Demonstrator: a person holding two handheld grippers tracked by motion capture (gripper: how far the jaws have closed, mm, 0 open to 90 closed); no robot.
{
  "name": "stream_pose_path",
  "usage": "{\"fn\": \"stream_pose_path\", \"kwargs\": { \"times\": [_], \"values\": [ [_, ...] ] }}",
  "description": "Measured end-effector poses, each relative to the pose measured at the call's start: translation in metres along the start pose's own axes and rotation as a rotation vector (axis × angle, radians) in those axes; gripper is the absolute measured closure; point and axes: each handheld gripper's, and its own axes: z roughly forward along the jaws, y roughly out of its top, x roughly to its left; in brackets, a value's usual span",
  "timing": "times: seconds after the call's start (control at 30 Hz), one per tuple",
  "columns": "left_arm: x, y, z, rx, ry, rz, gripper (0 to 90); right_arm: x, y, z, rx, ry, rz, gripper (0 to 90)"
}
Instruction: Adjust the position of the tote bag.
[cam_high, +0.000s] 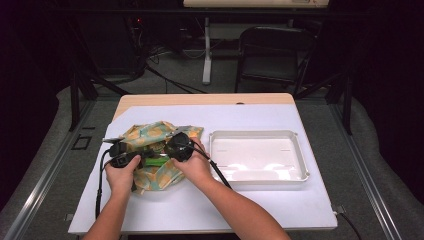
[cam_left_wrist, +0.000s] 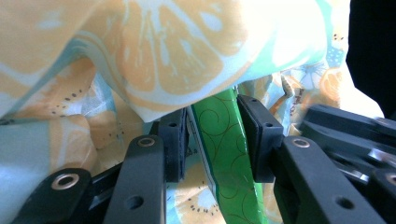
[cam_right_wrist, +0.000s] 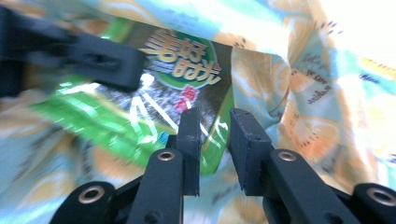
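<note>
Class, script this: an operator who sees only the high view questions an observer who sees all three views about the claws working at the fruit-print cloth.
Operator: What is the left claw doing?
Observer: The left claw has a green snack packet between its pads. I cannot tell whether they press on it.
Operator: And the right claw?
Observer: The right claw stands open, with a gap between its pads, at the packet's corner over the fruit-print cloth.

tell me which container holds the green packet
The citrus-print cloth bag on the left: the green packet sticks out of it. The white tray to its right holds nothing.
</note>
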Motion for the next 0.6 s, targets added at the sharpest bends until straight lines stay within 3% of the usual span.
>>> {"fn": "stream_pose_path", "kwargs": {
  "times": [0.1, 0.23, 0.5, 0.6],
  "values": [
    [0.0, 0.0, -0.001, -0.008, -0.009, -0.004, 66.6, 0.003, -0.003, -0.018, -0.028, -0.006, -0.031, 73.4],
    [0.0, 0.002, -0.004, -0.024, -0.024, -0.021, 69.5, 0.001, -0.009, -0.035, -0.045, 0.015, -0.029, 72.5],
    [0.002, 0.003, -0.004, -0.043, -0.039, -0.045, 71.5, 0.008, -0.023, -0.042, -0.058, 0.078, -0.011, 69.4],
    [0.002, 0.003, -0.004, -0.035, -0.045, -0.056, 71.6, 0.015, -0.023, -0.045, -0.091, 0.114, -0.013, 66.7]
  ]
}}
